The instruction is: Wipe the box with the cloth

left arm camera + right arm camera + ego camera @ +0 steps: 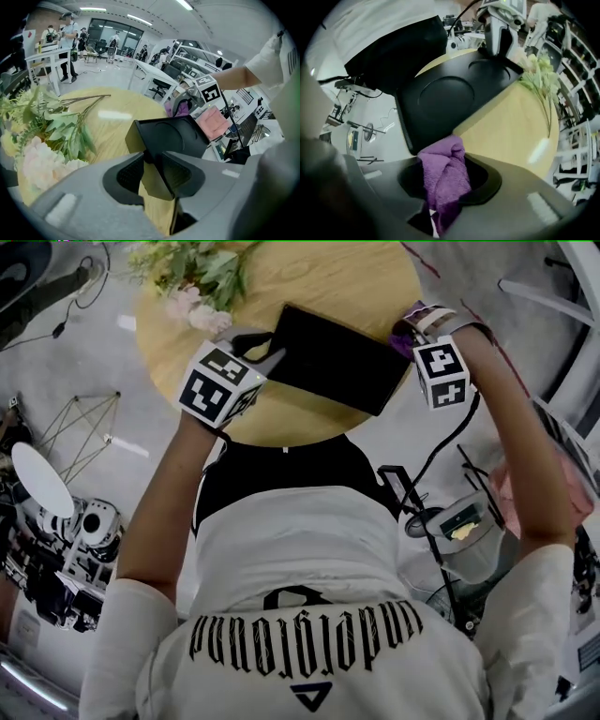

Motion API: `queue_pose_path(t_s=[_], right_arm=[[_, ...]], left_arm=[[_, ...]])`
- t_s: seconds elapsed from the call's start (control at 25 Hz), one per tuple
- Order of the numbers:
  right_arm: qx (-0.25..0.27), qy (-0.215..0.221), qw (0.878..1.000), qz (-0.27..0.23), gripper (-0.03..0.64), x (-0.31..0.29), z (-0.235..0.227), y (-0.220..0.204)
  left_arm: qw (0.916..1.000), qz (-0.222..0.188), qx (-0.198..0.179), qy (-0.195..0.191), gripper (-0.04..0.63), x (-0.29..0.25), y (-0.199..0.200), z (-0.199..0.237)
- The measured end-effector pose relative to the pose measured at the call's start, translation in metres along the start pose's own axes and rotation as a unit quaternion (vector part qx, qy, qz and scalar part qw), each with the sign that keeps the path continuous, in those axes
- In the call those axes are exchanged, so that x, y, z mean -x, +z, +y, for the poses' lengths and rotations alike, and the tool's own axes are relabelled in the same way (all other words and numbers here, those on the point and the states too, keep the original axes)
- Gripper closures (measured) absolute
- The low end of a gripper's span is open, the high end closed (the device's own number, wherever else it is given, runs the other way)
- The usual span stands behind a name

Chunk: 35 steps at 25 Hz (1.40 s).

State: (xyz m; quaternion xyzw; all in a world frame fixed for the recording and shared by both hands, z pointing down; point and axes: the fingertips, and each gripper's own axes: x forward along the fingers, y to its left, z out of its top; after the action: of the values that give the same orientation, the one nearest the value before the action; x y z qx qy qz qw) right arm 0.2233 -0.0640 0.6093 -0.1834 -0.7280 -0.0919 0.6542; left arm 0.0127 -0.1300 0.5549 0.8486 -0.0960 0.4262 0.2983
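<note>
A flat black box [333, 357] lies on the round wooden table [291, 423], its right end past the table's edge. My left gripper [270, 352] is shut on the box's left corner; in the left gripper view the pads [176, 173] pinch that corner of the box [171, 136]. My right gripper [412, 332] hangs at the box's right corner, shut on a bunched purple cloth [405, 336]. In the right gripper view the cloth [445, 178] fills the jaws just above the near edge of the box [450, 98]. I cannot tell whether the cloth touches it.
A bunch of pale flowers with green leaves [192, 282] lies on the table's far left. Stands, cables and gear crowd the floor at left [66, 521] and right [459, 531]. Desks and people show far off in the left gripper view.
</note>
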Motion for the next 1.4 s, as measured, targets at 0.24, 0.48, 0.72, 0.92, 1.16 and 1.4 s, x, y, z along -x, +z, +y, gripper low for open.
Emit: queue_pose_path(t_s=[0.24, 0.48, 0.72, 0.92, 1.16, 1.4], right_arm=[[0.131, -0.083, 0.988, -0.022, 0.499, 0.008, -0.117, 0.087], [0.174, -0.142, 0.973, -0.042, 0.499, 0.026, -0.187, 0.138], [0.165, -0.088, 0.982, -0.027, 0.5, 0.013, -0.115, 0.092], [0.148, -0.01, 0.989, 0.005, 0.5, 0.001, -0.018, 0.027], [0.111, 0.003, 0.994, 0.014, 0.499, 0.006, 0.024, 0.0], [0.15, -0.037, 0.988, 0.004, 0.497, 0.002, -0.044, 0.041]], left_arm=[[0.9999, -0.013, 0.006, -0.001, 0.463, 0.0, 0.0, -0.003], [0.9996, -0.024, 0.012, 0.007, 0.465, 0.005, 0.001, -0.003], [0.9997, -0.022, 0.008, 0.004, 0.465, 0.003, 0.0, -0.004], [0.9997, -0.023, 0.009, 0.006, 0.465, 0.003, -0.001, -0.001], [0.9997, -0.021, 0.01, 0.005, 0.465, 0.002, 0.001, -0.003], [0.9997, -0.02, 0.014, 0.002, 0.465, 0.001, 0.0, -0.003]])
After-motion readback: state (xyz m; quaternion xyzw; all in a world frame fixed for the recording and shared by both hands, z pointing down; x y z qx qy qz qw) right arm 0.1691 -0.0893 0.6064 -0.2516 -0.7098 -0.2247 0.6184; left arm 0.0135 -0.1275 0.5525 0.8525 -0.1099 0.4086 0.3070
